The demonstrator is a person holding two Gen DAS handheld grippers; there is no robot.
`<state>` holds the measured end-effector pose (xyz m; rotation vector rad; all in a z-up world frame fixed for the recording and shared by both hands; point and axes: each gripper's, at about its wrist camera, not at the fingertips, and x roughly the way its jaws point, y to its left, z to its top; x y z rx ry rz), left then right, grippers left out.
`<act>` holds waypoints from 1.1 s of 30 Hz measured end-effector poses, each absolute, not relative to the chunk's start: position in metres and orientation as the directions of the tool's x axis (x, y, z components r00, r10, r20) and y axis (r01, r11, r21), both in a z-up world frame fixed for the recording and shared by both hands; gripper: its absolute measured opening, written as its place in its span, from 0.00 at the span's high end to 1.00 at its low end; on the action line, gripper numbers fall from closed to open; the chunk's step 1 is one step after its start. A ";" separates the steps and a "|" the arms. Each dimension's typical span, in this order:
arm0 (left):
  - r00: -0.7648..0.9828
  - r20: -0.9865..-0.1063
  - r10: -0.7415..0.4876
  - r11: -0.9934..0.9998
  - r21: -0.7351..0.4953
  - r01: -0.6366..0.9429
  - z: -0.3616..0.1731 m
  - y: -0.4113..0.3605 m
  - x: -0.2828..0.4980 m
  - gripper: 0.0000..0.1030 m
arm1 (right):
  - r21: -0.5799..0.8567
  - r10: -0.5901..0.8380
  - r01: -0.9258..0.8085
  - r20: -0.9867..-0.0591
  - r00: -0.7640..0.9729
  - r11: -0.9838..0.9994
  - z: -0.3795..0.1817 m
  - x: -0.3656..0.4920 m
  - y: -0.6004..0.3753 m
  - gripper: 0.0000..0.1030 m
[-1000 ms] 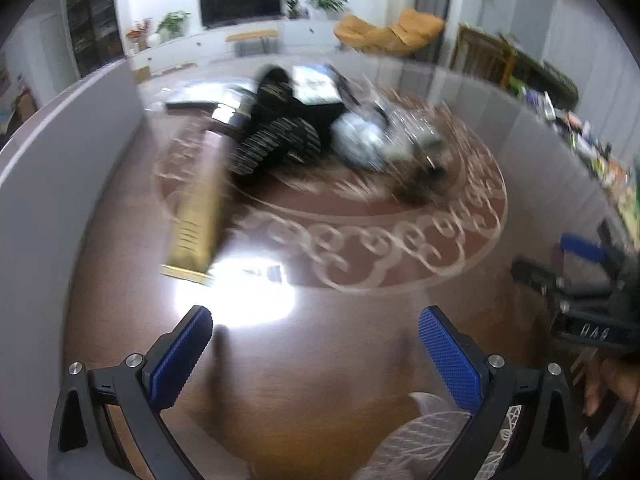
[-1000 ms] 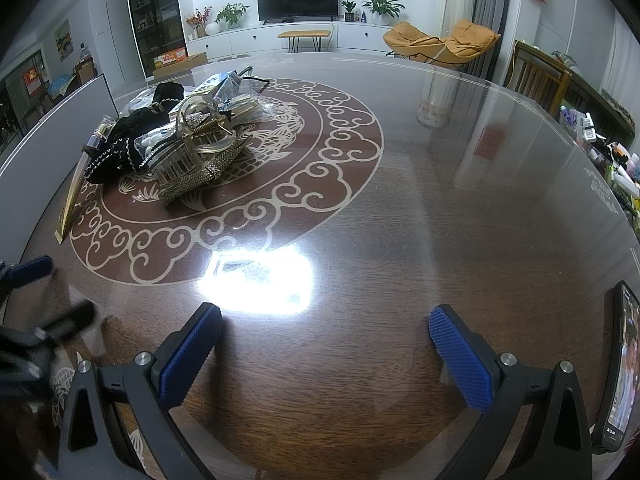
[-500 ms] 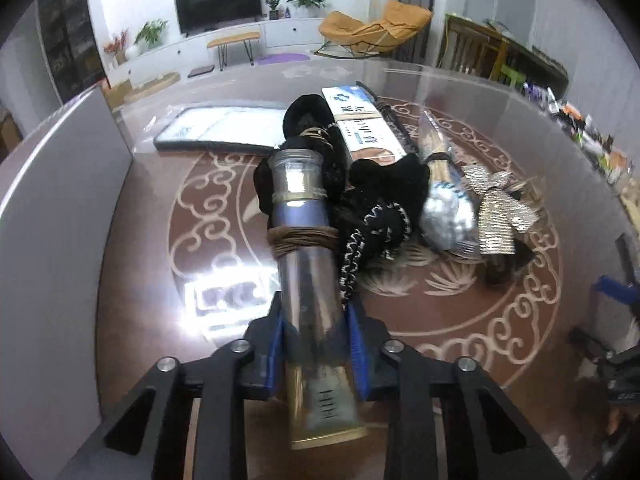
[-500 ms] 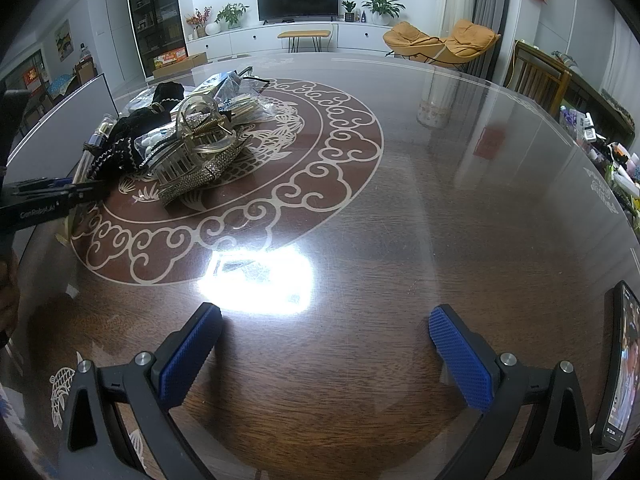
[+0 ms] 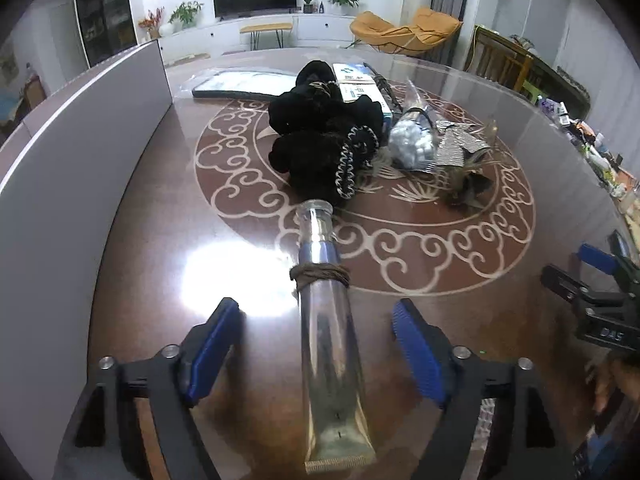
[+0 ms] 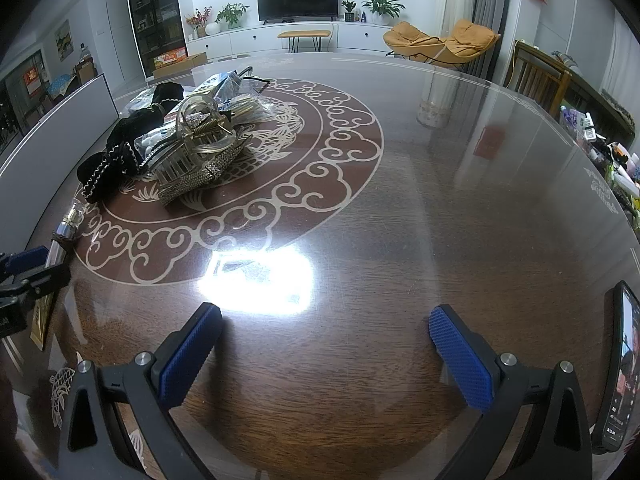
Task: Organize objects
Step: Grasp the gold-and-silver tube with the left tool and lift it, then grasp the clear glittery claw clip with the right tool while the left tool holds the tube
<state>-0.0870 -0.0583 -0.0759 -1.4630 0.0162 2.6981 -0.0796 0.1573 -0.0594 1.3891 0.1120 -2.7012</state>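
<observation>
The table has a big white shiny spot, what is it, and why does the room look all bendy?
Left wrist view: the spot is glare from a light bouncing off the glossy table, beside the clear tube. Right wrist view: the same glare. Both views bend straight edges because of the fisheye lens.

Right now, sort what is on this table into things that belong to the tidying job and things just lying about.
Belongs to the job:
- clear tube, lying between the open left gripper fingers, which have just been opening
- black scrunchies
- rhinestone hair clip
- bag of white beads
- blue and white box

Just lying about:
- phone at the table edge
- idle, open right gripper
</observation>
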 end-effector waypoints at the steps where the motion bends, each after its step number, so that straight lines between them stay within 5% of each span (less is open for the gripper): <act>1: -0.547 -0.836 0.041 -0.998 -0.004 -0.069 -0.077 -0.057 -0.088 0.19 | -0.019 -0.057 0.124 -0.814 -0.578 -0.992 -0.059 -0.080 0.157 0.00; 5: -0.560 -0.828 0.019 -0.999 0.001 -0.034 -0.082 -0.064 -0.087 0.00 | -0.019 -0.057 0.124 -0.814 -0.578 -0.992 -0.059 -0.080 0.157 0.00; 33: -0.557 -0.830 0.021 -1.000 -0.005 -0.029 -0.084 -0.065 -0.090 0.00 | -0.019 -0.057 0.125 -0.814 -0.578 -0.992 -0.060 -0.080 0.158 0.00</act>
